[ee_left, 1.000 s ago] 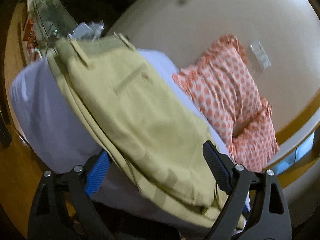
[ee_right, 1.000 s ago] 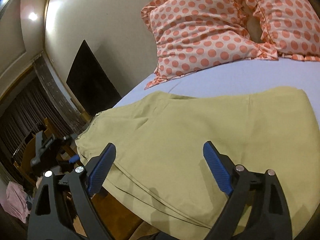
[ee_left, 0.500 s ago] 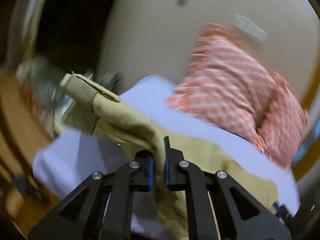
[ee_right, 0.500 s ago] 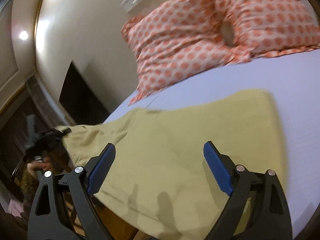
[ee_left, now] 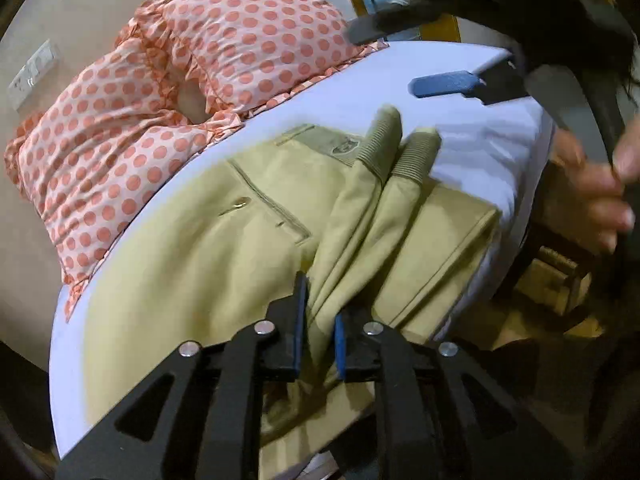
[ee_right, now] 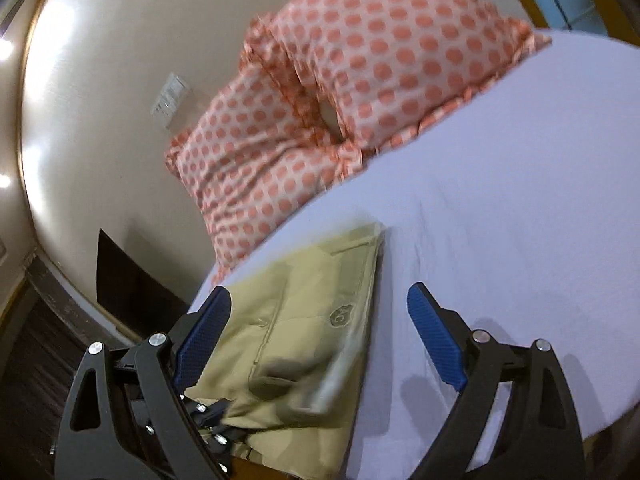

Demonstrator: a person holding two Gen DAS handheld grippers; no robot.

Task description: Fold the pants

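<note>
1. Bed [ee_right: 520,240] carried the khaki pants [ee_left: 200,260], lying just beside the dotted pillows [ee_left: 160,92].
2. My left gripper [ee_left: 318,344] pinched the cuffed legs to fold them over.
3. My right gripper [ee_right: 320,320] hung spread, holding nothing.

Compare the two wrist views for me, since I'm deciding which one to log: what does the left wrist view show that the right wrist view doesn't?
Only the left wrist view shows the left tongs clamped on the khaki pants' legs, their ribbed cuffs, and the person's hand.

Only the right wrist view shows the right tongs open with nothing between them, plus a dark panel by the wall.

Both show the pants, the lavender sheet, the polka-dot pillows and the wall switch plate.
</note>
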